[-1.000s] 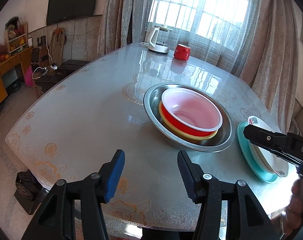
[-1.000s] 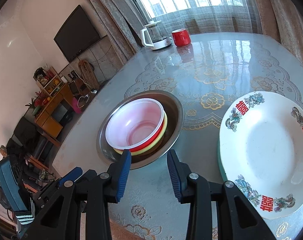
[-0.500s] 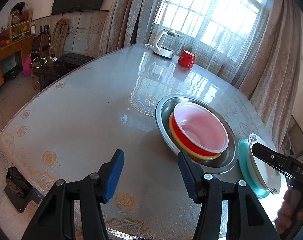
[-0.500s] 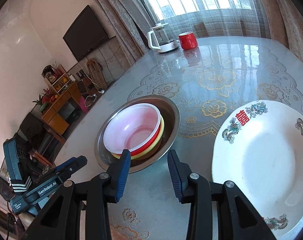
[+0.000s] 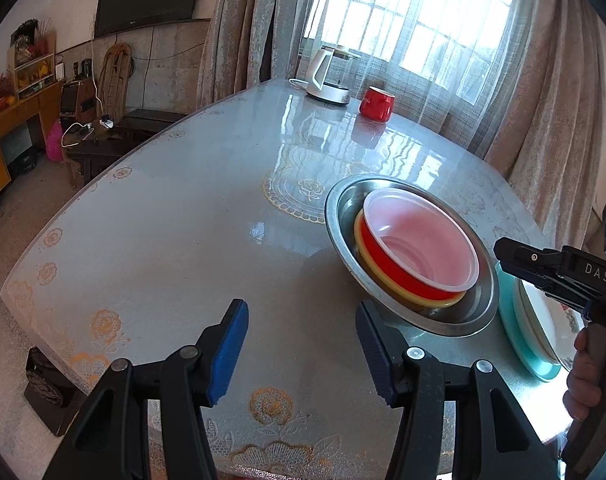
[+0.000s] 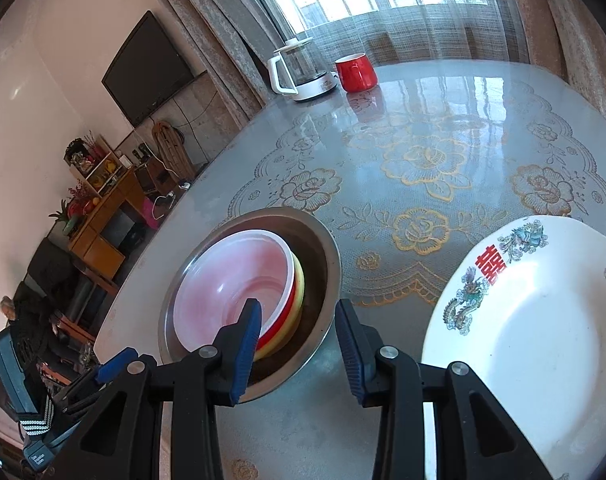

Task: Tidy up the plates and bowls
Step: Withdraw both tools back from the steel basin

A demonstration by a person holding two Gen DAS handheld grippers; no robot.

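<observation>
A: Where do the bowls and plates lie?
B: A pale pink bowl sits nested in red and yellow bowls inside a steel basin on the table. Just beside the basin, a white plate rests on a teal plate.
A: And the grippers?
B: The left gripper hangs partly open and empty over bare table. The right gripper, also partly open, holds nothing above the basin's near rim.

A steel basin is sitting upright, holding nested bowls: translucent pink inside red inside yellow. Just beside the basin, a white decorated plate is lying on a teal plate.
</observation>
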